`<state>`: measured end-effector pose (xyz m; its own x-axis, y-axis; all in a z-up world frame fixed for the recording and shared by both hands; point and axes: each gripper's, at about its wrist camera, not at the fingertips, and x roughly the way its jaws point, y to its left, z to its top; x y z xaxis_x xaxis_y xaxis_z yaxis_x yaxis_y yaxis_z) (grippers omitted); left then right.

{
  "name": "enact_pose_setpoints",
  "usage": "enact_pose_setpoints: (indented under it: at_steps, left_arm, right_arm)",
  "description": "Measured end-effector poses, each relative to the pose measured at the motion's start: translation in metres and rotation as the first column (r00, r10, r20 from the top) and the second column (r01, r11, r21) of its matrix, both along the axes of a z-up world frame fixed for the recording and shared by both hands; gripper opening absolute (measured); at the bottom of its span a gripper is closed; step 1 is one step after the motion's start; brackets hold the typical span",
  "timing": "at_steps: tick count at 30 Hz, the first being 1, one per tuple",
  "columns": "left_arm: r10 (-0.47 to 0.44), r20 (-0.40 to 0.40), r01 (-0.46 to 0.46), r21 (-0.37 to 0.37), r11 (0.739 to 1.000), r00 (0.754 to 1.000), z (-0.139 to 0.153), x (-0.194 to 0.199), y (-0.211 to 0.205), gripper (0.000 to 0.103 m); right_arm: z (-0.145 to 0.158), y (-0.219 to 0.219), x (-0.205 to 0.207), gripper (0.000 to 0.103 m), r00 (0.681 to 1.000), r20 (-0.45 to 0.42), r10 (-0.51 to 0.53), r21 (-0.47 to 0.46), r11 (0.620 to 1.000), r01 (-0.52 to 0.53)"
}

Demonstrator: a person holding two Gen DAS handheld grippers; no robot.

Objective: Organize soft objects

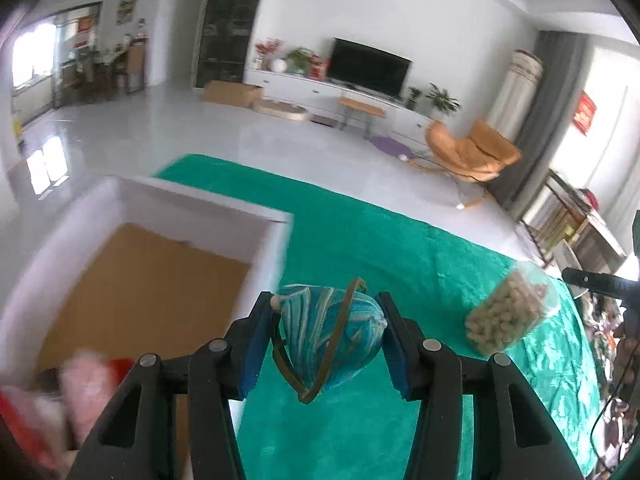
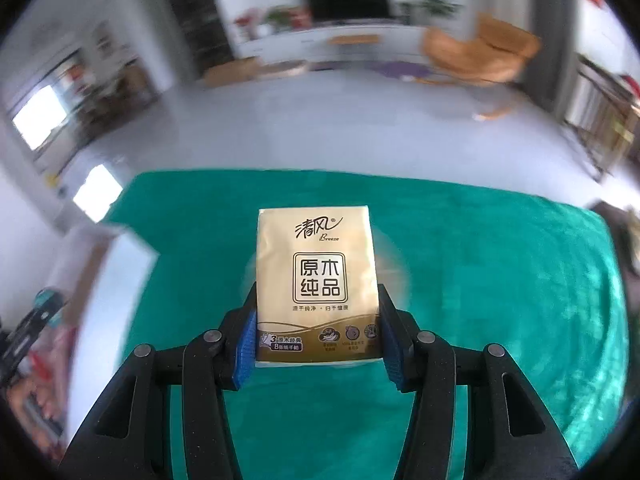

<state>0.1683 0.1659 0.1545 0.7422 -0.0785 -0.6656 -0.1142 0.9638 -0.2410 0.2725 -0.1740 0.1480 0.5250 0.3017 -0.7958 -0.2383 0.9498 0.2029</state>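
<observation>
Above the green cloth (image 1: 360, 248) that is covering the table, the left gripper (image 1: 326, 344) is clenching a teal striped cloth bundle (image 1: 332, 336) bound with a brownish band (image 1: 320, 360). The bundle is sitting squarely between the two blue pads (image 1: 250, 356), each pad pressing on one of its sides, and it is hanging clear of the cloth, with its lower tip dipping below the fingertips. Just to its left a white box (image 1: 192, 204) with a brown cardboard floor is standing open, and pink and red soft things (image 1: 80, 384), blurred, are lying in its near corner. To the right, a clear bag of pale pellets (image 1: 508, 312) is resting on the cloth.

In the right wrist view, the right gripper (image 2: 318, 344) is grasping a gold pack of tissues (image 2: 318, 280). The pack is standing upright, its lower part pinched between the blue pads (image 2: 248, 344) and most of its printed face rising beyond the fingertips, above the green cloth. The white box is showing blurred at the left edge.
</observation>
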Motion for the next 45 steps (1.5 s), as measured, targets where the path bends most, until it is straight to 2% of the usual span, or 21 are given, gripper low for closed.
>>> enact_pose_setpoints:
  at_steps: [3,4,6,7,9,11,12,13,15,16,17,18,19,21,24,30,34,39,45]
  left_arm:
    - [0.086,-0.024,-0.085,0.045,0.995,0.996,0.003,-0.035,0.049,0.05]
    - [0.106,-0.03,-0.104,0.056,0.993,0.994,0.003,-0.044,0.06,0.05]
    - [0.169,-0.047,-0.165,0.083,0.983,0.985,0.002,-0.071,0.093,0.05]
    - [0.196,-0.054,-0.191,0.092,0.977,0.979,0.001,-0.082,0.108,0.05]
    - [0.264,-0.078,-0.255,0.11,0.961,0.961,-0.006,-0.111,0.141,0.051]
    - [0.306,-0.098,-0.295,0.114,0.949,0.947,-0.016,-0.128,0.158,0.051]
    - [0.338,-0.116,-0.325,0.117,0.938,0.934,-0.022,-0.141,0.171,0.052]
    - [0.355,-0.127,-0.341,0.122,0.932,0.926,-0.027,-0.146,0.176,0.054]
    - [0.416,-0.155,-0.39,0.172,0.905,0.896,-0.038,-0.159,0.185,0.06]
    - [0.438,-0.156,-0.407,0.199,0.892,0.885,-0.041,-0.165,0.186,0.068]
    - [0.462,-0.149,-0.424,0.229,0.876,0.874,-0.044,-0.171,0.185,0.08]
    - [0.494,-0.125,-0.45,0.269,0.852,0.861,-0.044,-0.179,0.184,0.086]
    - [0.506,-0.106,-0.462,0.283,0.84,0.856,-0.045,-0.182,0.179,0.093]
    - [0.534,-0.047,-0.498,0.299,0.814,0.844,-0.039,-0.196,0.172,0.097]
    - [0.569,-0.005,-0.535,0.333,0.777,0.823,-0.032,-0.205,0.163,0.098]
    - [0.575,0.044,-0.545,0.385,0.745,0.817,-0.02,-0.211,0.136,0.102]
    - [0.596,0.059,-0.568,0.387,0.726,0.801,-0.012,-0.218,0.126,0.102]
    - [0.614,0.048,-0.592,0.336,0.733,0.788,-0.006,-0.227,0.124,0.102]
    - [0.63,0.027,-0.598,0.348,0.722,0.776,-0.004,-0.228,0.122,0.102]
  right_arm:
    - [-0.007,0.084,-0.018,0.054,0.989,-0.015,0.148,0.059,0.987,-0.147]
    - [-0.009,0.125,-0.026,0.054,0.976,-0.022,0.217,0.088,0.973,-0.215]
    - [-0.015,0.172,-0.038,0.054,0.953,-0.032,0.303,0.126,0.947,-0.297]
    - [-0.018,0.212,-0.051,0.054,0.928,-0.039,0.371,0.152,0.92,-0.362]
    - [-0.024,0.258,-0.077,0.054,0.892,-0.044,0.45,0.168,0.884,-0.437]
    - [-0.03,0.311,-0.103,0.055,0.842,-0.05,0.537,0.184,0.834,-0.52]
    - [-0.034,0.325,-0.11,0.055,0.828,-0.054,0.558,0.186,0.82,-0.541]
    - [-0.04,0.342,-0.122,0.059,0.808,-0.056,0.586,0.188,0.801,-0.568]
    - [-0.049,0.371,-0.142,0.074,0.77,-0.059,0.635,0.203,0.763,-0.613]
    - [-0.054,0.385,-0.15,0.076,0.758,-0.066,0.649,0.196,0.753,-0.628]
    - [-0.056,0.392,-0.157,0.076,0.752,-0.06,0.656,0.184,0.748,-0.637]
    - [-0.054,0.392,-0.164,0.076,0.753,-0.052,0.656,0.177,0.748,-0.639]
    - [-0.052,0.391,-0.168,0.076,0.761,-0.035,0.648,0.151,0.756,-0.637]
    - [-0.05,0.389,-0.173,0.076,0.77,-0.01,0.638,0.101,0.767,-0.634]
    - [-0.043,0.368,-0.178,0.076,0.777,0.019,0.629,0.04,0.776,-0.629]
    - [-0.036,0.368,-0.187,0.076,0.785,0.048,0.618,-0.052,0.786,-0.616]
    - [-0.031,0.373,-0.193,0.076,0.785,0.066,0.616,-0.09,0.787,-0.61]
    - [-0.027,0.378,-0.199,0.076,0.772,0.085,0.63,-0.136,0.775,-0.617]
    - [-0.026,0.378,-0.208,0.076,0.762,0.097,0.64,-0.173,0.765,-0.62]
